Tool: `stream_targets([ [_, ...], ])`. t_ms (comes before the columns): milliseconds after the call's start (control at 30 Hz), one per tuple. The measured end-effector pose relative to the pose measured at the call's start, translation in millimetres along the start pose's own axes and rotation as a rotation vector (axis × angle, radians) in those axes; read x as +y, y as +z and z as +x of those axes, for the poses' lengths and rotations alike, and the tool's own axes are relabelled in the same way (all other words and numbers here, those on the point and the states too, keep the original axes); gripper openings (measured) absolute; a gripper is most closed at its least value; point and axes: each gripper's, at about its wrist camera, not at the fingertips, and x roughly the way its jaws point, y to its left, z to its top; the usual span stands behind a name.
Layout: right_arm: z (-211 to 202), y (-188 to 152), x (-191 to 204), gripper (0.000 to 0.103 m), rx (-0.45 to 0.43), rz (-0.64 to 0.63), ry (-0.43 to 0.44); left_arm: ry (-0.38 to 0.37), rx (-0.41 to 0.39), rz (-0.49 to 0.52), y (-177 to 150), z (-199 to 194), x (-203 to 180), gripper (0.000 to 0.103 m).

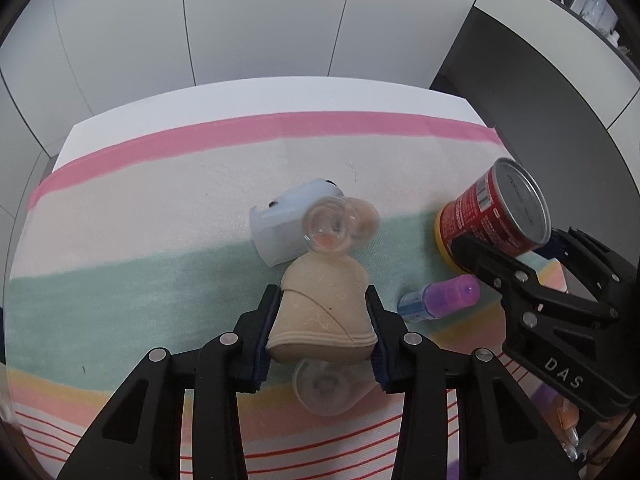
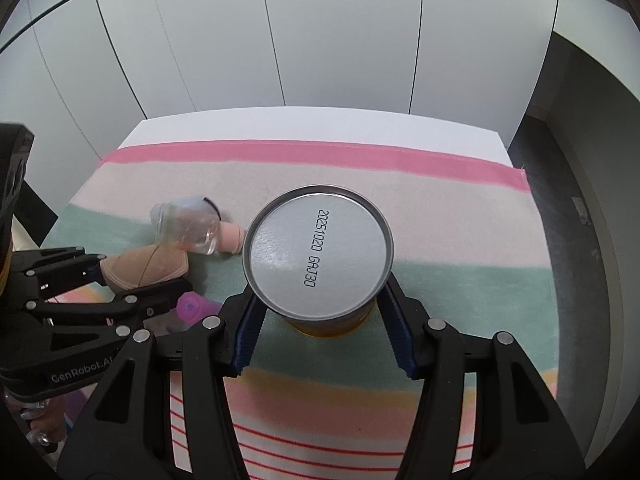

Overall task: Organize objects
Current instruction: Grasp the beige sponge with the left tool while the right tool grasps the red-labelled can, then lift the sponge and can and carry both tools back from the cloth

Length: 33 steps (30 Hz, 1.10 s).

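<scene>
My left gripper (image 1: 322, 300) is shut on a beige cloth piece (image 1: 322, 312) with clear plastic cups on it, one blurred cup (image 1: 326, 228) at its far end and one (image 1: 328, 388) beneath. It holds this above the striped cloth (image 1: 160, 288). My right gripper (image 2: 318, 300) is shut on a red can (image 1: 490, 212) with a yellow lid, upside down, its silver base (image 2: 318, 250) facing the camera. The can stands tilted to the right of the beige piece. The left gripper also shows in the right wrist view (image 2: 144, 276).
A pale blue case (image 1: 286, 220) lies behind the beige piece. A purple and blue small bottle (image 1: 440, 298) lies between the two grippers. White cabinet doors stand behind the table. A dark floor gap (image 1: 520, 92) and shelves lie to the right.
</scene>
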Motion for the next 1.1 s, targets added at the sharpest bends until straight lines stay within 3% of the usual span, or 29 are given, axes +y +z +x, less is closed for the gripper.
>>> stream_targets([
  [500,-52.6,-0.5,9.7,0.057,0.01,-0.013,-0.03,0.028,-0.054,-0.007,-7.2,-61.1,4.2,0.042],
  [833,-146.2,25.2,20.4,0.057,-0.054,0.012,-0.077,0.107,-0.151,-0.016,-9.7,-150.7,6.0,0.042],
  [1100,-225.6,49.8,36.5,0.057,-0.11,-0.003,-0.081,0.121,-0.248,-0.035,1.4,-234.8,5.0,0.042],
])
